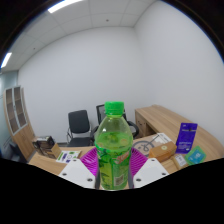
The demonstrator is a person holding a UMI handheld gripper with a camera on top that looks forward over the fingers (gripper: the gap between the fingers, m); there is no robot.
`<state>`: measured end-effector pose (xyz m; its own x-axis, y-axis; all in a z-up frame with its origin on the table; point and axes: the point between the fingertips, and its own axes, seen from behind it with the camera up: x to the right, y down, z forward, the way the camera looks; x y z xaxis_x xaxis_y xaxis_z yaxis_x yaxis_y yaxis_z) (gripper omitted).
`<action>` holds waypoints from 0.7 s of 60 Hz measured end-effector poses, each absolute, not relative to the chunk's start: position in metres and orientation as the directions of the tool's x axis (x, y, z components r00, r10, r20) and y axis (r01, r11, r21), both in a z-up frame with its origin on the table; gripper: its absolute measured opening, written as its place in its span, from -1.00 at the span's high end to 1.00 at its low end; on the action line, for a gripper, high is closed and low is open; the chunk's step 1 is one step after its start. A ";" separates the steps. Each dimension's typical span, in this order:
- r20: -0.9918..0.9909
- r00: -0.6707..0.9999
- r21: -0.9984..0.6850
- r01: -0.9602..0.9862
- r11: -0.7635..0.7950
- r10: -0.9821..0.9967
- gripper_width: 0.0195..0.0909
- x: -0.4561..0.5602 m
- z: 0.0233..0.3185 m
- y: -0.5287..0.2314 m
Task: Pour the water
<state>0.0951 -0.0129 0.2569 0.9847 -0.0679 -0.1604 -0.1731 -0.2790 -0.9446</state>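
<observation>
Green bottle [114, 148] clamped in hand-held gripper [113, 170]

No legible text anywhere. The green bottle [114, 146] has a label, print too small to read. The purple box [187, 137] on the counter [165, 119] shows markings, unreadable. Papers on the counter also unreadable.

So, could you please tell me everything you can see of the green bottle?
The green bottle is clear green plastic with a bright green screw cap, still on. It stands upright between the gripper fingers, whose purple pads press its lower body at both sides. Liquid seems to fill much of it. Its base is hidden.
</observation>
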 end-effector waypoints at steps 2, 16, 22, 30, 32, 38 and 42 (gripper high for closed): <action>-0.092 0.993 -0.957 -0.108 -0.271 -0.071 0.49 0.110 0.255 -0.013; 0.028 0.993 -0.957 -0.007 -0.289 -0.115 0.49 0.189 0.192 -0.002; 0.044 0.990 -0.941 -0.004 -0.338 -0.135 0.49 0.219 0.151 0.000; 0.039 0.991 -0.929 -0.010 -0.369 -0.126 0.49 0.231 0.105 0.000; 0.040 0.992 -0.926 -0.008 -0.379 -0.119 0.49 0.232 0.095 0.000; 0.058 0.994 -0.937 0.024 -0.349 -0.087 0.42 0.231 0.081 0.004; 0.033 0.995 -0.948 0.002 -0.320 -0.090 0.41 0.233 0.082 0.002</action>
